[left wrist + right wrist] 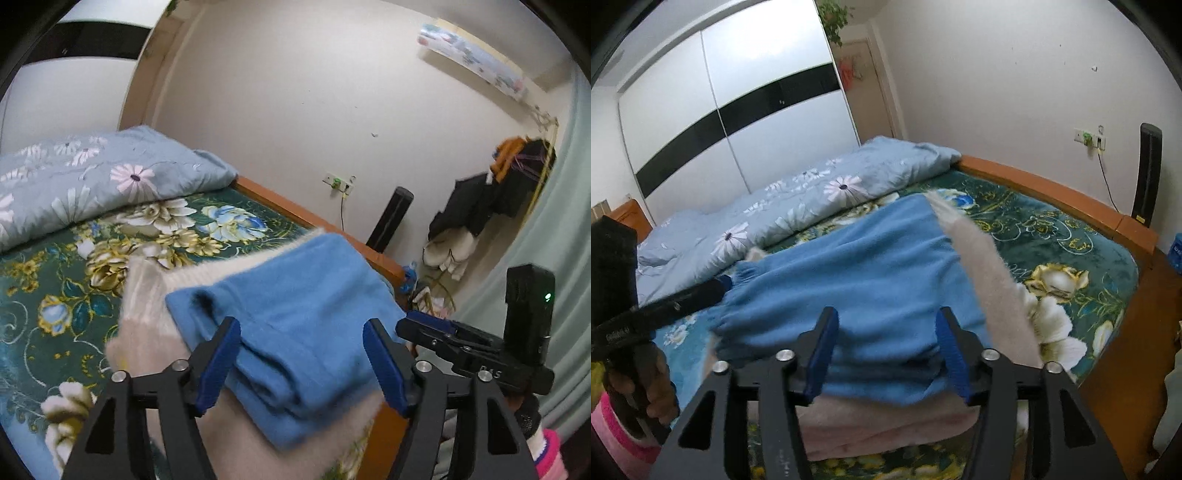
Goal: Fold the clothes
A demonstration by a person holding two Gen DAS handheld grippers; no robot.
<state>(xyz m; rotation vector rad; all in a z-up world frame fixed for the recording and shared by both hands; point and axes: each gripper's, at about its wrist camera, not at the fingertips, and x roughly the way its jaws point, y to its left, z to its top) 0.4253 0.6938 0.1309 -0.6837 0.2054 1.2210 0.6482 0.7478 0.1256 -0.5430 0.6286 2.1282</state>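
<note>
A blue fleece garment [295,317] with a pale pink fleecy lining [147,306] lies partly folded on the bed. My left gripper [301,341] is open, its blue pads either side of the blue fold. My right gripper [888,332] is open too, its jaws astride the near edge of the blue garment [864,280], with a pale flap [990,280] raised beside it. The right gripper shows in the left wrist view [476,347], and the left gripper in the right wrist view [683,299], its tip at the garment's left edge; its jaws are blurred there.
The bed has a green floral blanket [1071,258] and an orange wooden frame [1052,192]. A light blue flowered quilt [798,206] lies along the far side. A white wardrobe [720,122] stands behind. Dark clothes [491,199] hang by a green curtain [565,236].
</note>
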